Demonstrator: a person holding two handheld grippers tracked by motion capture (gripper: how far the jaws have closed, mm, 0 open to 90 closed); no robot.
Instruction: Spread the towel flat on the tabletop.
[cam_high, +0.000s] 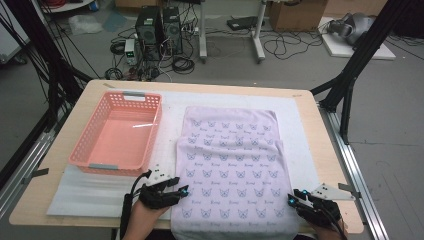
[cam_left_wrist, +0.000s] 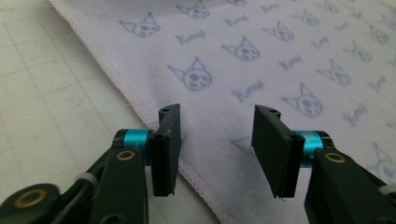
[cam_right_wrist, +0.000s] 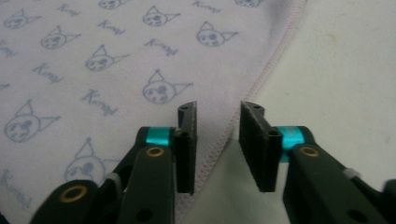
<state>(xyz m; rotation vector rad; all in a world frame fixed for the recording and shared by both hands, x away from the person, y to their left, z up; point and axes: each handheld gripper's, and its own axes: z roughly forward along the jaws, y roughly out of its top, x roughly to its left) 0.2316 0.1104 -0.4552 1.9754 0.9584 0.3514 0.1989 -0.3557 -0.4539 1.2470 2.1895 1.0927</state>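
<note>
The fingers (cam_left_wrist: 166, 149) of the left gripper (cam_high: 183, 190) stood parted over the left hem of the pale lilac cat-print towel (cam_high: 232, 165), gripping nothing. That towel lay spread on the white mat (cam_high: 100, 192), its near end at the table edge, the empty pink plastic basket (cam_high: 80, 155) just beside it. The right gripper (cam_high: 291, 198) likewise stood apart astride the right hem, though whether a pad brushed the cloth was hard to tell. Judging by this, no fold was made yet; pinching both edges and everything after remained.

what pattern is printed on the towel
Pale lilac towel printed with small blue cat-like faces and script words, edged in pink stitching; clearest in the left gripper view.
</note>
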